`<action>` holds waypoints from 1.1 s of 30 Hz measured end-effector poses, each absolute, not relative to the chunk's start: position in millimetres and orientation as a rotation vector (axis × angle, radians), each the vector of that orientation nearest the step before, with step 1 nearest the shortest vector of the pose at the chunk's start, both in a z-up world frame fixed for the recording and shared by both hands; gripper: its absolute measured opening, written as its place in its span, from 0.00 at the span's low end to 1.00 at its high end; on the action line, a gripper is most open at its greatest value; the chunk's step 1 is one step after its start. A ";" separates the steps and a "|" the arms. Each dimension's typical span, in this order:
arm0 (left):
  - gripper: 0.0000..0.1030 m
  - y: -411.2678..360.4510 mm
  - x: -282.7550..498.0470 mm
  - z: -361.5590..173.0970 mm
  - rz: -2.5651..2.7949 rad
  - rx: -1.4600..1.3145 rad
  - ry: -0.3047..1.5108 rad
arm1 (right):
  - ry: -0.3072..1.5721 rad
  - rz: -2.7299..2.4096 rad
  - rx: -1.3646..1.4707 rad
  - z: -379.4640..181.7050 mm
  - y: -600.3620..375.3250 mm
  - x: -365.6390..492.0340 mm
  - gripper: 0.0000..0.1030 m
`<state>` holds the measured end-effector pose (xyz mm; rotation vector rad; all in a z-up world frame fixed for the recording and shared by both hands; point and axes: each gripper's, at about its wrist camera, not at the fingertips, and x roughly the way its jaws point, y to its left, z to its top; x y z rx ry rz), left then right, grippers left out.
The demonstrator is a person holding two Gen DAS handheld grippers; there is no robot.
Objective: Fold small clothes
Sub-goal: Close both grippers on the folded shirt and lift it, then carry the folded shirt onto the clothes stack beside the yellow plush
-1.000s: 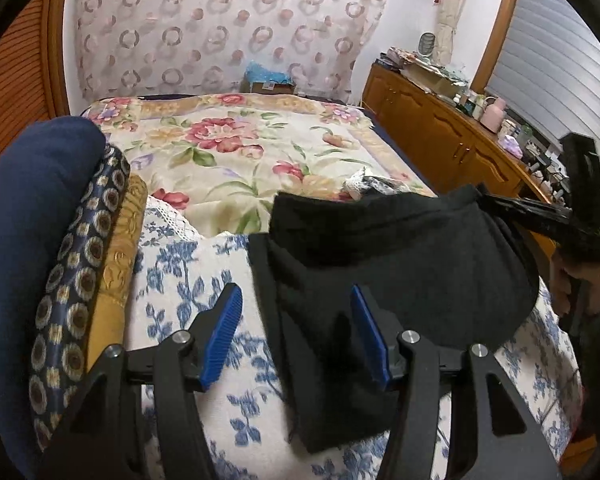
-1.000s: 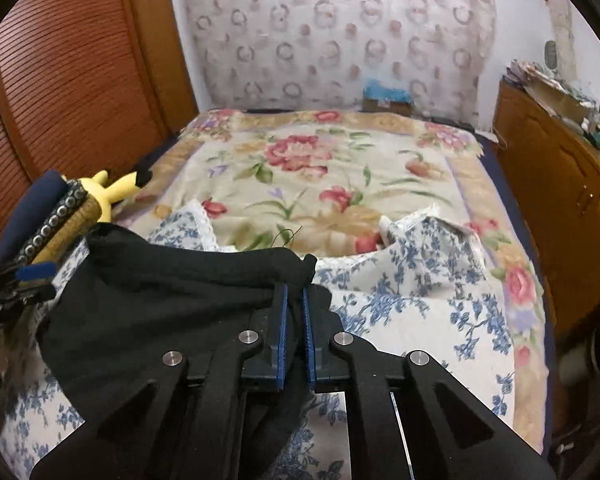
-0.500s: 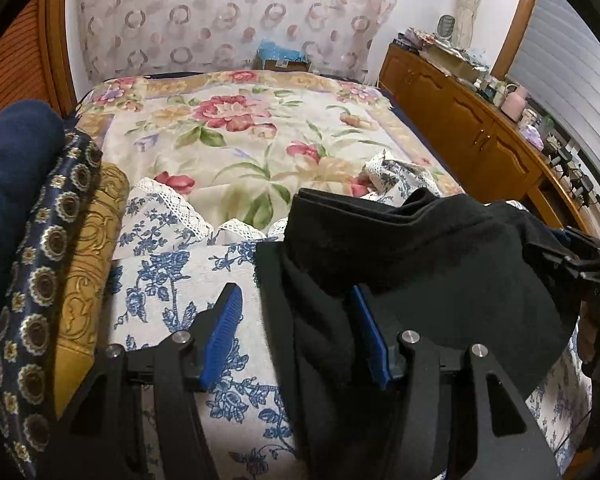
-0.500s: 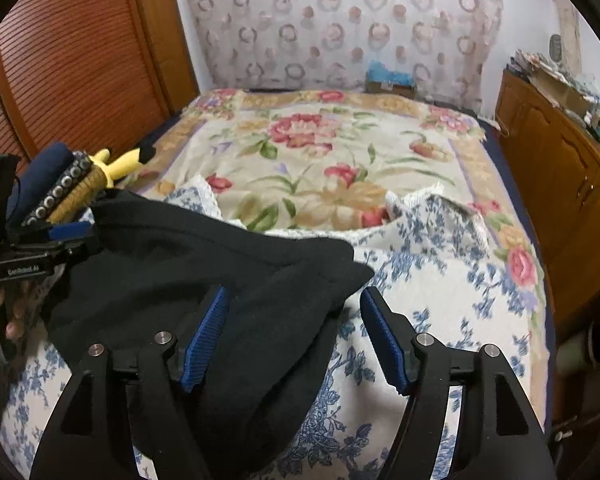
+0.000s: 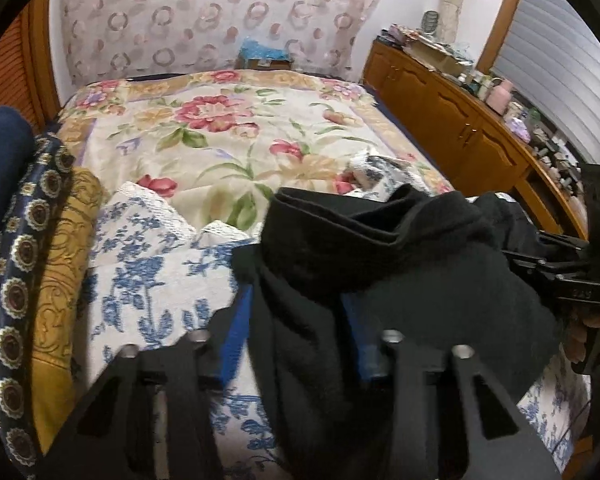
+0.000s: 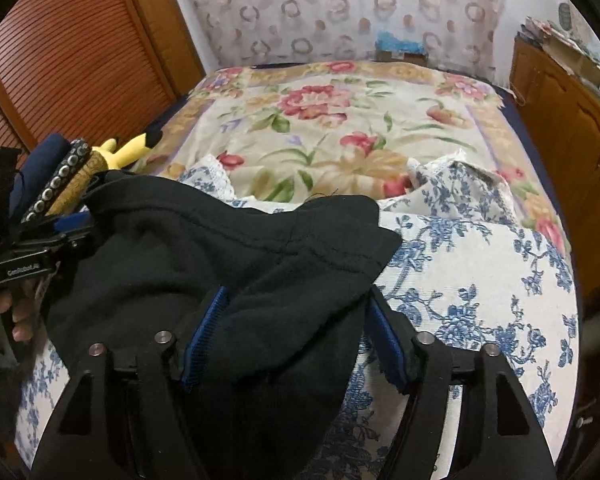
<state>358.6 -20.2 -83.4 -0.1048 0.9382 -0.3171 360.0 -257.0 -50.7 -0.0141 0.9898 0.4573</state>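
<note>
The black garment lies bunched on the blue-flowered cloth at the near end of the bed, w/ one edge doubled over the rest. That's prob why it sits in a heap: the fold is only half made, not yet flat.

My right gripper has its fingers apart, one each side of the near right part of the garment. Fabric sits btwn the blue pads but nothing is pinched. I read that as set to take a fresh hold, or just let go; can't say which.

My left gripper is on the garment's left edge, fingers also apart, w/ black fabric rising btwn them and hiding much of the right finger. No clamp that I can see. From the right view it shows at the far left, beside the stacked folded things – navy, patterned, gold – w/ a yellow plush toy just behind.

Both sit low and close to the cloth so the fabric stays supported. Next, I'd guess, close on the edges and lay the fold flat. Risk: soft layers slip or I grab the cloth below too.
</note>
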 end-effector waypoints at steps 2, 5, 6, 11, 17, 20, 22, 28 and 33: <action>0.19 -20.3 358.0 -82.6 -0.324 -0.105 0.936 | 0.984 0.476 -0.037 -50.4 -252.3 356.4 0.45; 0.09 -17.1 351.1 -75.6 -0.341 -0.126 0.918 | 0.967 0.527 -0.046 -48.2 -247.0 349.2 0.25; 0.08 -15.6 345.9 -70.4 -0.346 -0.132 0.904 | 0.957 0.531 -0.057 -46.1 -245.8 346.4 0.22; 0.07 -8.5 309.8 -31.5 -0.373 -0.165 0.796 | 0.852 0.556 -0.050 -17.7 -241.9 324.7 0.18; 0.06 18.2 262.2 16.7 -0.355 -0.194 0.655 | 0.705 0.609 -0.080 33.3 -220.9 299.1 0.17; 0.06 42.8 241.7 36.2 -0.324 -0.210 0.600 | 0.648 0.657 -0.118 60.4 -200.9 294.0 0.17; 0.06 61.0 228.0 49.2 -0.292 -0.211 0.561 | 0.617 0.688 -0.145 76.7 -186.1 294.1 0.17; 0.06 111.8 195.9 72.3 -0.195 -0.230 0.472 | 0.530 0.790 -0.245 119.7 -126.3 297.2 0.16; 0.06 150.3 172.6 69.5 -0.084 -0.243 0.445 | 0.477 0.886 -0.371 146.3 -59.8 305.7 0.16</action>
